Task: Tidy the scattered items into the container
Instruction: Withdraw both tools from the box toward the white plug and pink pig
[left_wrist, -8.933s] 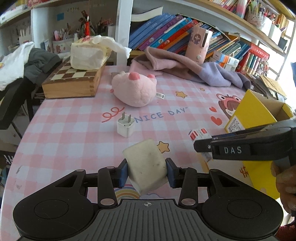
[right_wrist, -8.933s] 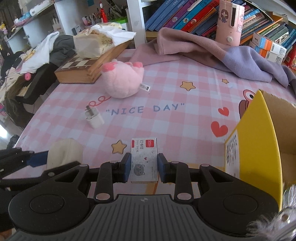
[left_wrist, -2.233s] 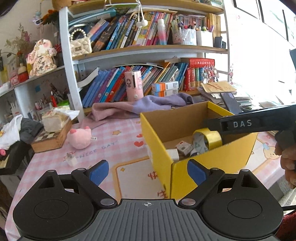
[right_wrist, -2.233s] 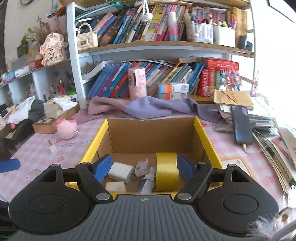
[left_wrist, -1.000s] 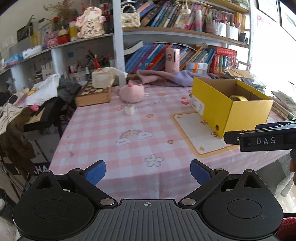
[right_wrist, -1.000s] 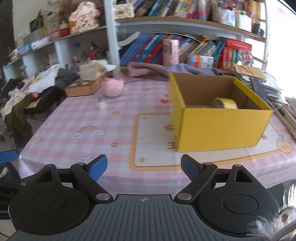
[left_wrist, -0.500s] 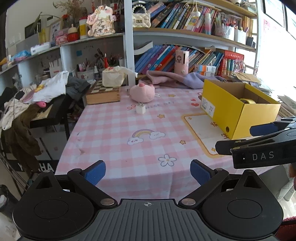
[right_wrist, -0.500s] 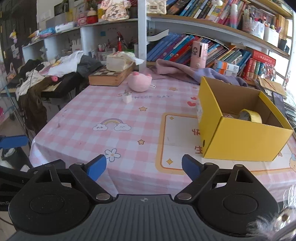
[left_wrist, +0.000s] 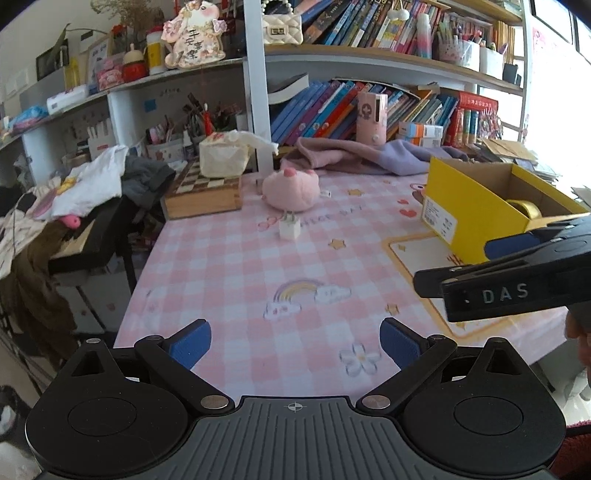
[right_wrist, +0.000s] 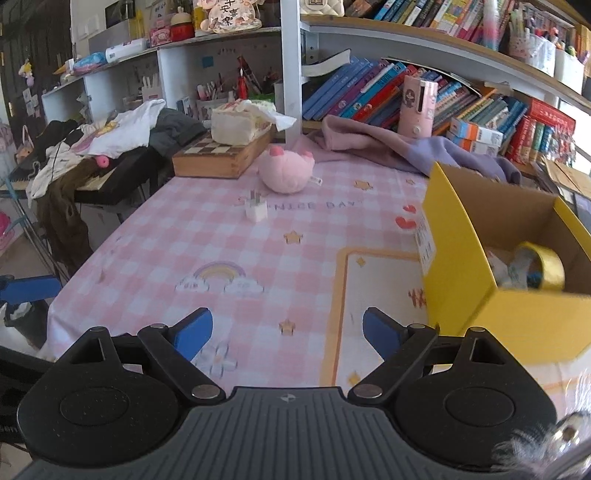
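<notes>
A yellow cardboard box (left_wrist: 469, 206) (right_wrist: 454, 258) stands on the right of the pink checked table, with a roll of yellow tape (right_wrist: 543, 264) and other small items inside. A white plug charger (left_wrist: 290, 228) (right_wrist: 256, 211) stands on the table in front of a pink plush pig (left_wrist: 291, 188) (right_wrist: 286, 170). My left gripper (left_wrist: 295, 341) is open and empty over the table's near edge. My right gripper (right_wrist: 287, 332) is open and empty, left of the box; it shows in the left wrist view (left_wrist: 517, 273) at the right.
A wooden chessboard box (left_wrist: 203, 194) with a tissue pack (left_wrist: 223, 157) on it sits at the back left. A pink-purple cloth (left_wrist: 369, 157) lies along the back before the bookshelves. A cluttered side desk (left_wrist: 74, 206) with clothes stands left of the table.
Both grippers have moved forward toward the table, after pulling far back from the box. The table and box look nearer. Both stay open and empty.
</notes>
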